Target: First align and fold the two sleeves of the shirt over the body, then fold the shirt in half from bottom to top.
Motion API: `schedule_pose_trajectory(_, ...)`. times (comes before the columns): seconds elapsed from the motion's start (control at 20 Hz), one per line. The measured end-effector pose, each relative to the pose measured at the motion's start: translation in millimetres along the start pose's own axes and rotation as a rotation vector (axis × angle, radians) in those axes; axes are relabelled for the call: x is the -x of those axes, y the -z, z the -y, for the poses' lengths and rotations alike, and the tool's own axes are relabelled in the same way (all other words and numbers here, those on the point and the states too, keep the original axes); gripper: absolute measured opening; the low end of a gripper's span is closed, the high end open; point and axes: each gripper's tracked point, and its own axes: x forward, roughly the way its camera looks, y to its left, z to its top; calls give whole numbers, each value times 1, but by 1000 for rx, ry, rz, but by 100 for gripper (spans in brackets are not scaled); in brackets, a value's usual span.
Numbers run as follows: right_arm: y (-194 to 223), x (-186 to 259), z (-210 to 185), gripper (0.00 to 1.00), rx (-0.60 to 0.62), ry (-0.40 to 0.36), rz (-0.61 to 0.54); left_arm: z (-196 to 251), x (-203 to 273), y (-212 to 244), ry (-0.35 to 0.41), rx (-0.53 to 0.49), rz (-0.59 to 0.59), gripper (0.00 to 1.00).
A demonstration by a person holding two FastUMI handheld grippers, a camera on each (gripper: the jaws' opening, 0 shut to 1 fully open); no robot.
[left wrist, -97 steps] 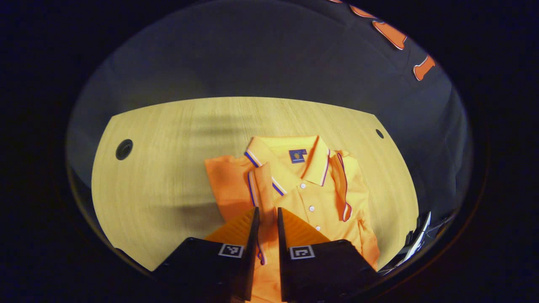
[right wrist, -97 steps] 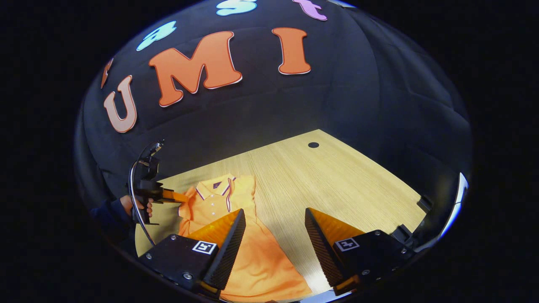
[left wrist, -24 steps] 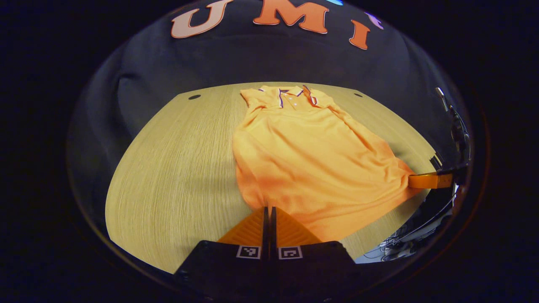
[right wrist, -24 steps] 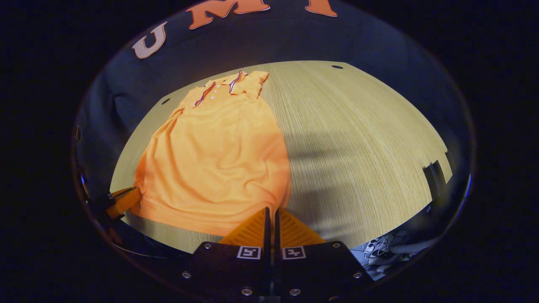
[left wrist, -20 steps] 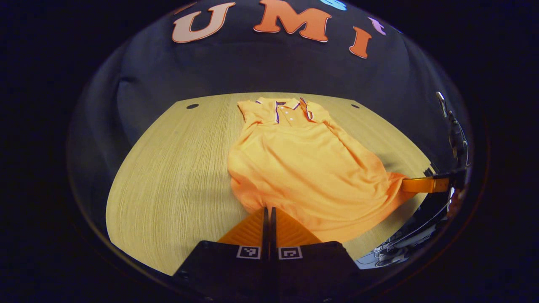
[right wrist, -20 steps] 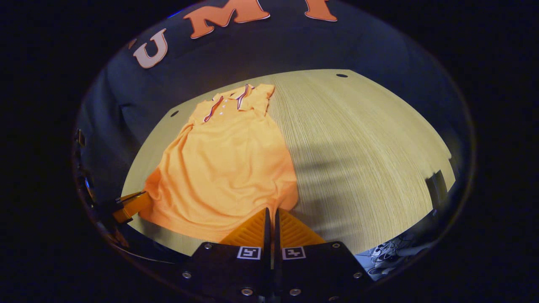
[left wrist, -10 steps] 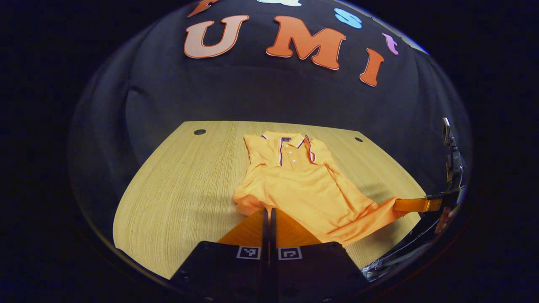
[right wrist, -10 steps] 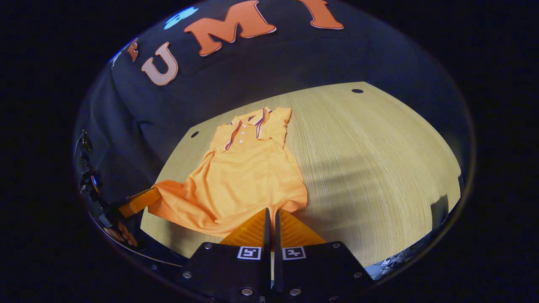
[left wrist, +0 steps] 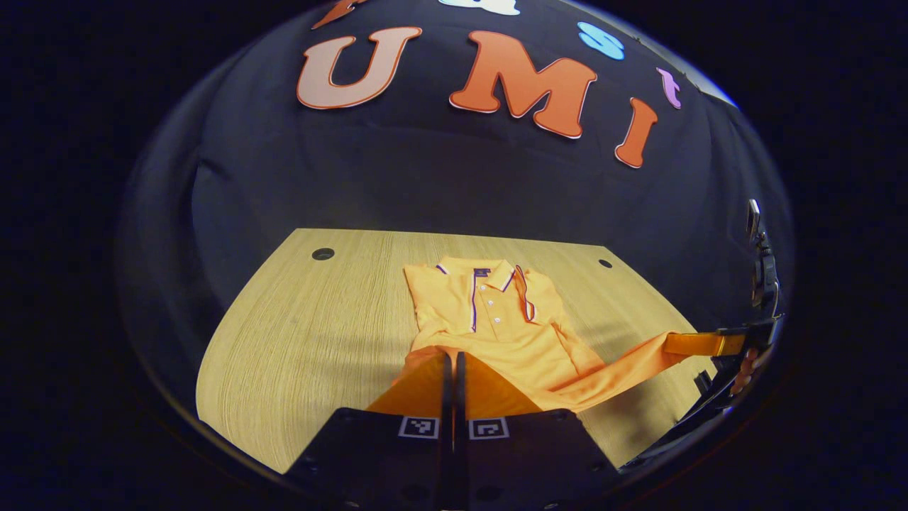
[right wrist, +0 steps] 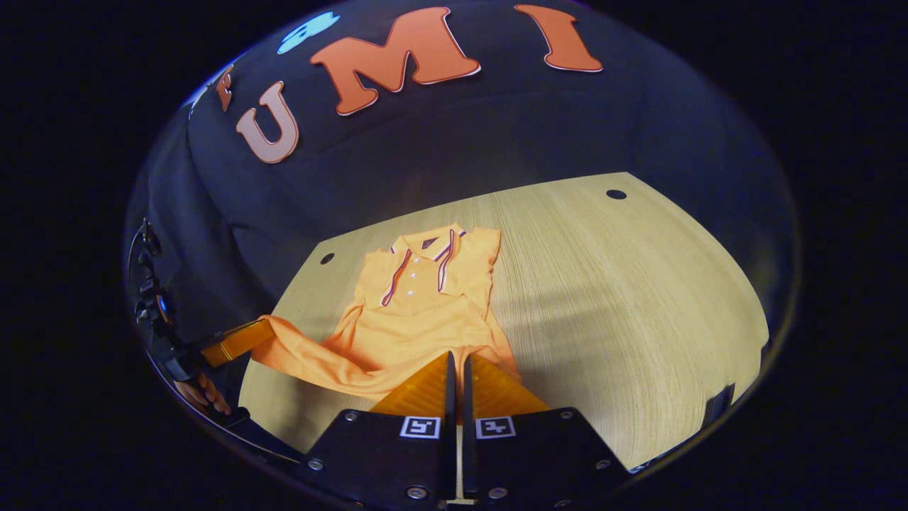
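Wood-grain counter (left wrist: 298, 341) carries an orange polo shirt (left wrist: 489, 319), collar toward far edge, sleeves folded over body. Bottom hem lifted off counter near front edge, stretched btw both grippers. Left gripper (left wrist: 452, 369): jaws clenched on one hem corner. Right gripper (right wrist: 456, 372): jaws clenched on other corner, w/ a hand (left wrist: 741, 369) behind it.

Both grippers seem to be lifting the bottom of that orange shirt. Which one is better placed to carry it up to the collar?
Neither clearly; it likely needs both. The left gripper and right gripper each pinch a hem corner of the orange polo shirt, lifted off the wooden table. Both face the striped collar.
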Motion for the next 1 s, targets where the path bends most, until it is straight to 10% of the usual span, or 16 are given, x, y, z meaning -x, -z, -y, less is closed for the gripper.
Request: schedule_pose_trajectory(1.0, -118, -163, 16, 4, -13, 105, -51, -37, -185, -100, 90, -67, -65, 1)
